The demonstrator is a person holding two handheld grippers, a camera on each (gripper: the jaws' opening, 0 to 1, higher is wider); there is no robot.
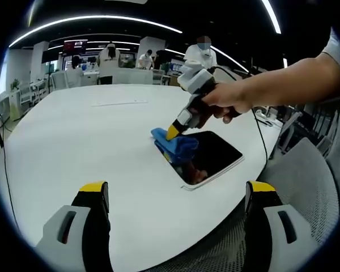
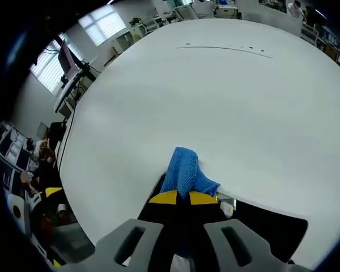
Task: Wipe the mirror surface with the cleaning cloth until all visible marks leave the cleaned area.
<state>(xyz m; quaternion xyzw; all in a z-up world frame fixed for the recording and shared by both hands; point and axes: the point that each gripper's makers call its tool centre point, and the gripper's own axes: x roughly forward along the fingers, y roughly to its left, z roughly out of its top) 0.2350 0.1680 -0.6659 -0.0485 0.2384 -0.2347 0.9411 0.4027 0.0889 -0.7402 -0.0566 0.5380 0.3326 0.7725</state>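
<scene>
A flat dark mirror [image 1: 212, 156] with a white rim lies on the white table [image 1: 102, 130], right of centre in the left gripper view. A blue cleaning cloth [image 1: 174, 147] rests on the mirror's far-left corner and partly on the table. My right gripper [image 1: 173, 133], held by a person's hand, is shut on the cloth and presses it down. In the right gripper view the cloth [image 2: 184, 173] sticks out past my right gripper [image 2: 183, 198], with the mirror [image 2: 272, 226] below it. My left gripper [image 1: 175, 195] hangs open over the table's near edge, apart from the mirror.
A grey mesh chair [image 1: 300, 187] stands at the table's near right edge. A cable [image 1: 259, 133] runs past the mirror's far side. Desks, chairs and several people [image 1: 201, 54] fill the room beyond the table. The table's wide far half [image 2: 226, 102] is bare.
</scene>
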